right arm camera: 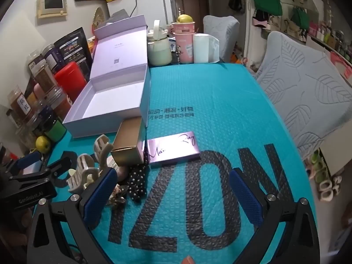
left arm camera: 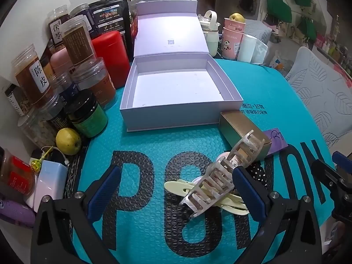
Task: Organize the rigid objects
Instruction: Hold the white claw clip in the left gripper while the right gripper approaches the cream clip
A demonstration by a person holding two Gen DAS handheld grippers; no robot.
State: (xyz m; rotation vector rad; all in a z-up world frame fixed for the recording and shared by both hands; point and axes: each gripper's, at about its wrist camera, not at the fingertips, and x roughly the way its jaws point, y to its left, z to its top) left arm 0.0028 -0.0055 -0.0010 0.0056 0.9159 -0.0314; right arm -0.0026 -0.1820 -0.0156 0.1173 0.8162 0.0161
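An open white cardboard box (left arm camera: 176, 92) sat behind a gold carton (left arm camera: 239, 127); a pearly plastic claw clip (left arm camera: 220, 176) lay on a cream hair clip (left arm camera: 176, 187).

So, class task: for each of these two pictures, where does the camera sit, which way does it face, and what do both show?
Left wrist: sits on the left gripper, looking forward and down over the teal mat at the hair claw clip and open white box; its own open fingers show, and the right gripper at the edge.
Right wrist: sits on the right gripper, facing the purple box; the left gripper shows.
Shared: white box, gold box, clip, mat.
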